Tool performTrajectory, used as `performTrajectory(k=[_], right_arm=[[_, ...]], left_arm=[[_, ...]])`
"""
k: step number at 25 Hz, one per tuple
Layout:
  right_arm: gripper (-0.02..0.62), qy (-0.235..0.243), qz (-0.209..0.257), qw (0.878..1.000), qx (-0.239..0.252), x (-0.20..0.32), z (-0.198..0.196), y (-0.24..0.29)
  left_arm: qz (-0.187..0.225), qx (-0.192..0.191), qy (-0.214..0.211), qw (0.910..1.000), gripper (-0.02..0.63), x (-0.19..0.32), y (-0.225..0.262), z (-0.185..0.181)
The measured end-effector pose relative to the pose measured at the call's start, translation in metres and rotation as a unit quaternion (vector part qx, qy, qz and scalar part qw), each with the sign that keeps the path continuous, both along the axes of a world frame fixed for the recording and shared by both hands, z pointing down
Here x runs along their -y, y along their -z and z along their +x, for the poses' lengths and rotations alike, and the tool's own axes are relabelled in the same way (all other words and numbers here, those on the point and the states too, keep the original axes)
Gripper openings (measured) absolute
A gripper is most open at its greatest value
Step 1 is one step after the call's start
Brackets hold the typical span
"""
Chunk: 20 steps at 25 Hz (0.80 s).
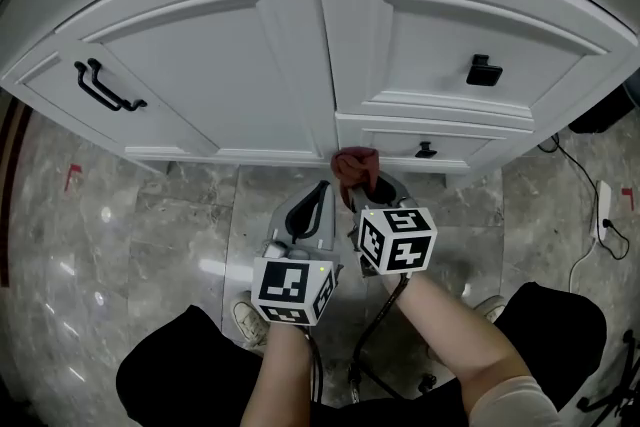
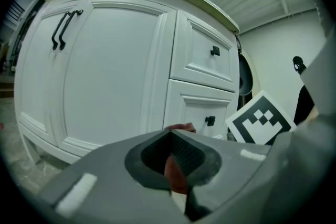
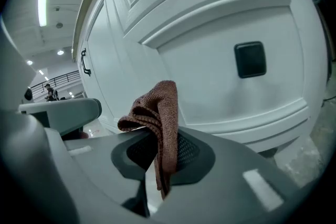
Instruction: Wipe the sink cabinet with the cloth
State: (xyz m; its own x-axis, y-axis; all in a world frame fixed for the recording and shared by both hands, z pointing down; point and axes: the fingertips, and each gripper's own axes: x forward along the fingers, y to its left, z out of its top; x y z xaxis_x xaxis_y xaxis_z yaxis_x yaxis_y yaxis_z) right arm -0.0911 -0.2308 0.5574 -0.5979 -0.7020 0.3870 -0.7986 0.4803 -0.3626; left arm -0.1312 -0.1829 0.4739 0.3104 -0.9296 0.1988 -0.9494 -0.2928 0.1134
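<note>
1. Right gripper (image 1: 368, 185): my right gripper view shows its jaws clamped on the cloth (image 3: 157, 107). The reddish-brown knit is pinched in a fold between the pads. One bunched end rises above the jaw tips and a short tail hangs below them.
2. Cloth position: in the head view the cloth (image 1: 355, 165) sits at the lower edge of the sink cabinet (image 1: 200, 65), at the bottom left corner of the lower drawer (image 1: 470, 143). I cannot tell whether it touches the white front. The drawer's small black knob (image 1: 426, 150) lies just to its right.
3. Left gripper (image 1: 319, 191): it is just beside the right gripper, on its left, pointing at the cabinet base. In my left gripper view the jaws stand close together with only a narrow slit. A reddish patch shows in that slit; I cannot identify it.
4. Surroundings: paired black bar handles (image 1: 108, 87) are on the left door, well apart from the cloth. Grey marbled floor (image 1: 150, 215) lies below.
</note>
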Motion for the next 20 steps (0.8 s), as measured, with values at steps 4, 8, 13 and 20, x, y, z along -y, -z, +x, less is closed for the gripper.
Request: performTrajectory(k=[4, 8, 13, 20], right_arm=[[0.078, 0.004, 0.009, 1.000, 0.003, 0.008, -0.012, -0.005], [0.078, 0.004, 0.023, 1.000, -0.001, 0.012, -0.007, -0.006], [0.078, -0.030, 0.009, 0.999, -0.008, 0.013, 0.017, -0.014], [0.078, -0.057, 0.005, 0.998, -0.006, 0.019, 0.052, -0.015]], left_arm=[[-0.006, -0.002, 0.017, 0.9998, 0.000, -0.004, -0.006, -0.021], [-0.009, -0.007, 0.020, 0.9997, 0.000, -0.004, -0.010, -0.025], [-0.011, -0.008, 0.004, 0.9999, 0.000, -0.004, -0.011, -0.010], [-0.016, -0.002, -0.013, 0.9998, 0.000, 0.001, -0.015, 0.011]])
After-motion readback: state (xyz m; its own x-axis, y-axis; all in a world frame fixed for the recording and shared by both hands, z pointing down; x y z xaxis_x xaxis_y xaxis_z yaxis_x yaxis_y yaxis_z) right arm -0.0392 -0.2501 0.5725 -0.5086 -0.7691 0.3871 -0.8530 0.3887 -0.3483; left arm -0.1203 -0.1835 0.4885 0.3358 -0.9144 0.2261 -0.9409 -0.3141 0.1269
